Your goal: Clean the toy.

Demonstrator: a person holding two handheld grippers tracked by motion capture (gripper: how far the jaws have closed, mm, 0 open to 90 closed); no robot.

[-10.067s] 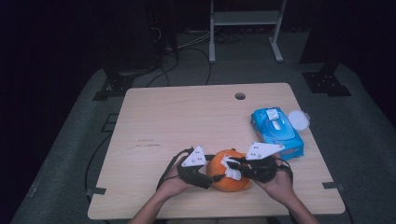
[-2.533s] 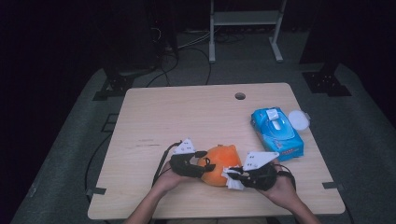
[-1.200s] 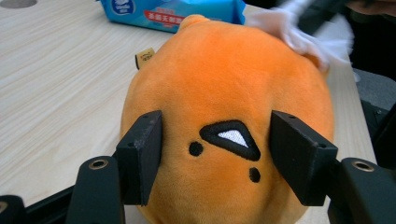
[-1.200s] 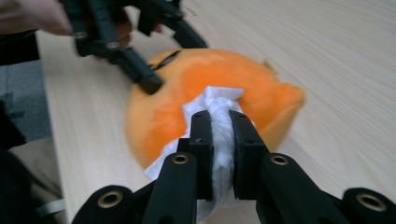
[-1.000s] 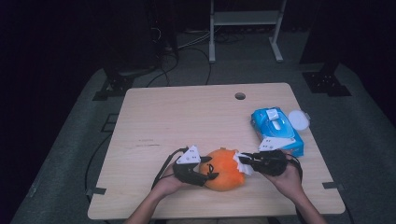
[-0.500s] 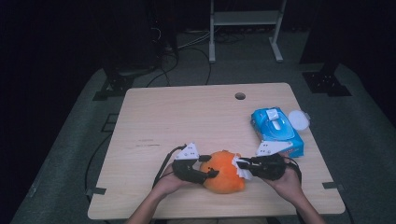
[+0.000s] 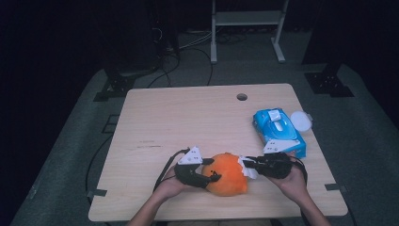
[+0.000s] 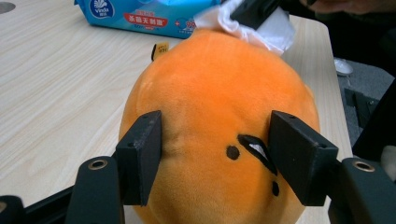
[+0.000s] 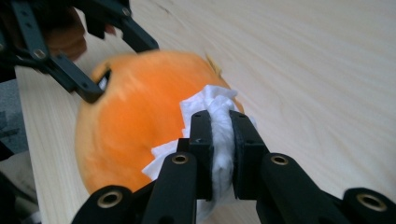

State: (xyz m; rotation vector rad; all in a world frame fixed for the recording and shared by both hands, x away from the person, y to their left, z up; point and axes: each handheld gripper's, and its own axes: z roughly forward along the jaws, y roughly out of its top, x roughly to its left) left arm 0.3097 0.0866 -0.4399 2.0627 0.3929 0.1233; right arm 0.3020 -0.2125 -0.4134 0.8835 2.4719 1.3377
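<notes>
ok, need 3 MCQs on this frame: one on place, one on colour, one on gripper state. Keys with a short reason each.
1. Where does the blue wet-wipe pack lie on the table?
A. near the right edge
B. at the left edge
C. under the toy

2. What colour is the plush toy?
A. green
B. orange
C. purple

3. What does the right gripper hold?
A. nothing
B. the pack's lid
C. a white wipe

Key:
1 A: the wet-wipe pack lies by the right edge of the table.
2 B: the plush toy is orange, clamped by the left gripper.
3 C: the right gripper pinches the white wipe against the toy.
</notes>
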